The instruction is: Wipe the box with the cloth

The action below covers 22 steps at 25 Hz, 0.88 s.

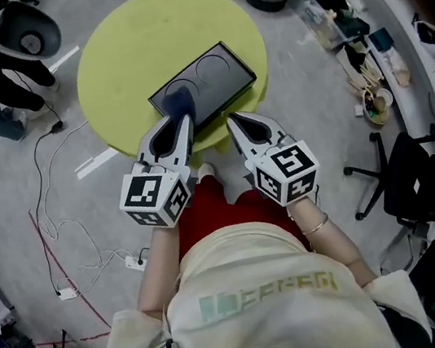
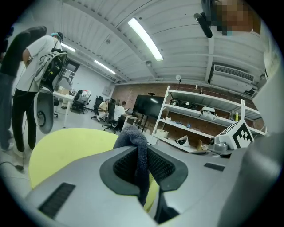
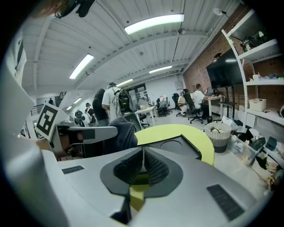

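Note:
A flat black box (image 1: 206, 82) with two round outlines on its lid lies on the round yellow-green table (image 1: 123, 53). My left gripper (image 1: 181, 119) is shut on a dark blue-grey cloth (image 1: 179, 98), which rests on the box's near-left part. In the left gripper view the cloth (image 2: 135, 142) is pinched between the jaws and bunches above them. My right gripper (image 1: 235, 120) is shut with nothing in it, at the table's near edge just right of the box's near corner. The right gripper view shows the box (image 3: 175, 145), the cloth (image 3: 120, 135) and the left gripper (image 3: 86, 133) beside it.
White and red cables (image 1: 67, 235) trail over the grey floor on the left. Black office chairs stand at the far left (image 1: 24, 32) and at the right (image 1: 416, 173). A cluttered desk (image 1: 396, 56) runs along the right. People stand and sit in the room behind.

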### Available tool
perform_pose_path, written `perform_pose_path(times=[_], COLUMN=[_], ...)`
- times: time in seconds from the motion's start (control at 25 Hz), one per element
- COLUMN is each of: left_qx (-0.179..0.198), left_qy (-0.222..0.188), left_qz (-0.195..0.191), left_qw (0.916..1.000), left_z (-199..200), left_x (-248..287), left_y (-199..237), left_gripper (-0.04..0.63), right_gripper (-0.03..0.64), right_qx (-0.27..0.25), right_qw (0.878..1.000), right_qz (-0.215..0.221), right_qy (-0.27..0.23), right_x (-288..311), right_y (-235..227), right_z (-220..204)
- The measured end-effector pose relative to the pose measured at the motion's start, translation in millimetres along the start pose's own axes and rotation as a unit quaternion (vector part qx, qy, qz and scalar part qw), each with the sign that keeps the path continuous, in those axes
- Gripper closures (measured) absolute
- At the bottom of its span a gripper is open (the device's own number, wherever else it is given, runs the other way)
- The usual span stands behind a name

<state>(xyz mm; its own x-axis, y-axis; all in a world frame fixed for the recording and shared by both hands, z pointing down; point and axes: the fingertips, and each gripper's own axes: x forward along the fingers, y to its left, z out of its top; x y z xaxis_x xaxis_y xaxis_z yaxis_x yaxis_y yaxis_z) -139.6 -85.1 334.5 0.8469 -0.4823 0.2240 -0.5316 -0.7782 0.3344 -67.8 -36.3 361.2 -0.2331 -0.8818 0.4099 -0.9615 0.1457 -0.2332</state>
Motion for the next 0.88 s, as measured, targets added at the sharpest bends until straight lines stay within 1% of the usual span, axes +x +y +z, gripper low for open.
perform_pose_path(times=[0.24,0.4,0.6,0.76,0.88], left_qx=[0.001,0.004,0.002,0.011,0.016], left_qy=[0.002,0.01,0.027,0.039,0.047], left_qz=[-0.002,0.006,0.016,0.018,0.021], left_qw=[1.0,0.9999,0.9995,0.999,0.9985], left_z=[17,19,29,41,49], left_x=[23,45,74,109,143], left_y=[31,40,57,71,78], left_gripper=[0.532,0.532,0.532,0.532,0.532], right_gripper=[0.578,0.578,0.578,0.578,0.578], right_qx=[0.003,-0.001,-0.004,-0.006,-0.004], right_qw=[1.0,0.999,0.999,0.999,0.999], right_qz=[-0.016,-0.018,-0.017,-0.014,-0.003], right_qy=[0.021,0.029,0.036,0.041,0.051], right_x=[26,37,58,74,85], right_y=[-15,-38,-67,-94,-114], right_z=[6,11,28,43,48])
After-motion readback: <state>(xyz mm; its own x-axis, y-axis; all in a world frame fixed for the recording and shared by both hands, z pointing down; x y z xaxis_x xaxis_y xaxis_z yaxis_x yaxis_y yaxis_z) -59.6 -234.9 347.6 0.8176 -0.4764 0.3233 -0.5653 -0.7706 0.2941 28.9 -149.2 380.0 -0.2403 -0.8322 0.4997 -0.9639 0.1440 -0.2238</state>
